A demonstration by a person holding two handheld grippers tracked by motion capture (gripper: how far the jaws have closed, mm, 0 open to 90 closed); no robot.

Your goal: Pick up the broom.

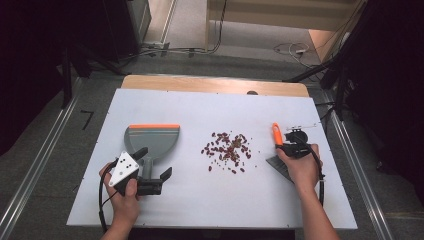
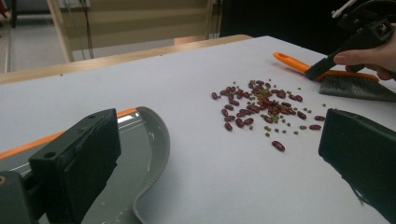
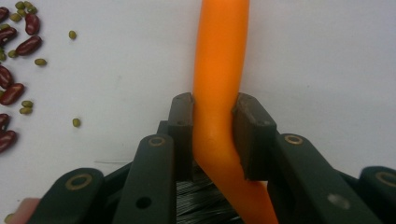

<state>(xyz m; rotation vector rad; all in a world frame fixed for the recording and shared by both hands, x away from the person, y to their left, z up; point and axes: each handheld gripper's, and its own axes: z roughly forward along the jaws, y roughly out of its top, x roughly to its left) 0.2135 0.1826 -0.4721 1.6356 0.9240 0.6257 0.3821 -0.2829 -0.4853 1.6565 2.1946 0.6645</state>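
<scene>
A white table (image 1: pixel 210 200) filled most of the high view, with a strip of bare wood along its far edge and wide open surface at the near edge. A grey dustpan (image 1: pixel 151 142) with an orange lip lay left of centre, its mouth facing the far edge. The left gripper (image 1: pixel 147 172) hovered at the dustpan's handle, its jaws spread wide with nothing between them. The right gripper (image 1: pixel 281 146) sat near the right edge, its jaws clamped on the orange handle of a small brush (image 3: pixel 219 84), whose dark bristles rested on the table. Between dustpan and brush lay a loose scatter of red beans (image 1: pixel 227 150) mixed with small green ones, with clear table all around them.
</scene>
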